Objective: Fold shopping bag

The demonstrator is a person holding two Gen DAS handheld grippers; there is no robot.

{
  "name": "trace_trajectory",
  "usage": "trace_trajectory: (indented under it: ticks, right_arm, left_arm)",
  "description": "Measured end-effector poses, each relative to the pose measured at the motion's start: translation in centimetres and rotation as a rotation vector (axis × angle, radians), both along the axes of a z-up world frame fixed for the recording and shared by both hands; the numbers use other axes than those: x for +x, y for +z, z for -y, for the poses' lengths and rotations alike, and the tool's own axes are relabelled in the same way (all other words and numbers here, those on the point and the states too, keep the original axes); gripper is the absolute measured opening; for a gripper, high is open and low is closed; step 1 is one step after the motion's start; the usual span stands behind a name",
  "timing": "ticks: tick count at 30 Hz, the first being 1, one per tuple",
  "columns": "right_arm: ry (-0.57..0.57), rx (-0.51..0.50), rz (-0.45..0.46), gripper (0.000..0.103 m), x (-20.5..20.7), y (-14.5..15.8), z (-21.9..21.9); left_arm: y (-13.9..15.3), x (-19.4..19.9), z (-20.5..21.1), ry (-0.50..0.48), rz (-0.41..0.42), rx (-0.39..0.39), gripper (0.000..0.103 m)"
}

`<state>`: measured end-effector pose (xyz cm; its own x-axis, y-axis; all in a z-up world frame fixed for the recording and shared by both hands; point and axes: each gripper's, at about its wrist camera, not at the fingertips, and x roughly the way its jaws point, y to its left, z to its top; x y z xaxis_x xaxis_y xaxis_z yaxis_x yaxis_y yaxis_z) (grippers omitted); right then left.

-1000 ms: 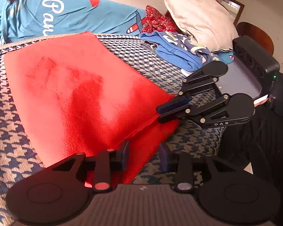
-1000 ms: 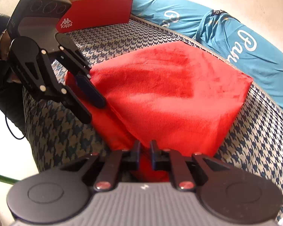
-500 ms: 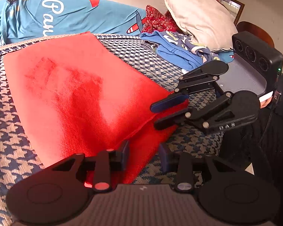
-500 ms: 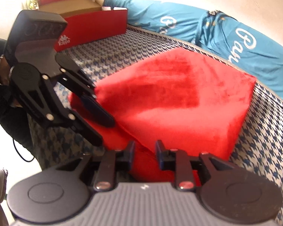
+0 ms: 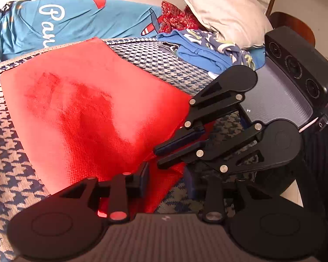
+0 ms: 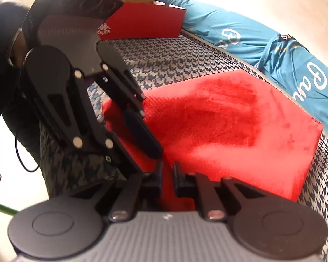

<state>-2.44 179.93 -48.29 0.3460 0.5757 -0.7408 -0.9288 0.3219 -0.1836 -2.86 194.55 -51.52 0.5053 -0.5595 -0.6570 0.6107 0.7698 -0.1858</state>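
In the left wrist view the left gripper (image 5: 166, 175) sits lowest in the picture, its two black fingers standing apart with nothing pinched between them. The near corner of the flat red woven-fabric shopping bag (image 5: 87, 118) runs under the left finger and ends in the gap between the two; the right finger stands over bare cloth beside the bag's edge. Just beyond, the right gripper (image 5: 158, 157) comes in from the right, its fingers drawn together on the bag's near right corner, where the upper layer meets a lower flap of the same red fabric.

In the right wrist view the right gripper (image 6: 166, 174) has just been closing, and the red fabric fills the narrow slot between its fingers, clamped there. The left gripper (image 6: 152, 159) reaches down from the upper left, its dark blue-padded finger lying on the bag's edge just beside the right gripper's tips.

The bag lies spread on the blue-and-cream houndstooth cover (image 5: 2, 152), its far corner near the cover's back edge. Beyond it lie a turquoise printed jersey (image 5: 76, 21), a heap of blue clothes (image 5: 199, 52) and a beige pillow (image 5: 225, 11); a red cardboard shoebox (image 6: 146, 24) stands at the far left.
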Motion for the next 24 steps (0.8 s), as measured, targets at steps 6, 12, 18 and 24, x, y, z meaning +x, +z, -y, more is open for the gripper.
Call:
trace_trajectory:
  ticks: [6,12,18,24]
  right_arm:
    - [0.015,0.001,-0.018,0.009,0.5,0.0,-0.1]
    - [0.011,0.006,-0.033,0.009,0.5,0.1,0.4]
    - [0.008,0.004,-0.039,0.009,0.5,0.2,0.4]
    - [0.009,0.005,-0.04,0.009,0.5,0.2,0.5]
  left_arm:
    - [0.3,-1.7,-0.7,0.016,0.017,0.029,0.035]
    - [0.7,-2.5,-1.3,0.04,0.017,0.047,0.035]
    - [0.9,-2.6,-1.5,0.052,0.021,0.04,0.039]
    - [0.8,-2.0,-2.6,0.095,-0.003,-0.019,0.038]
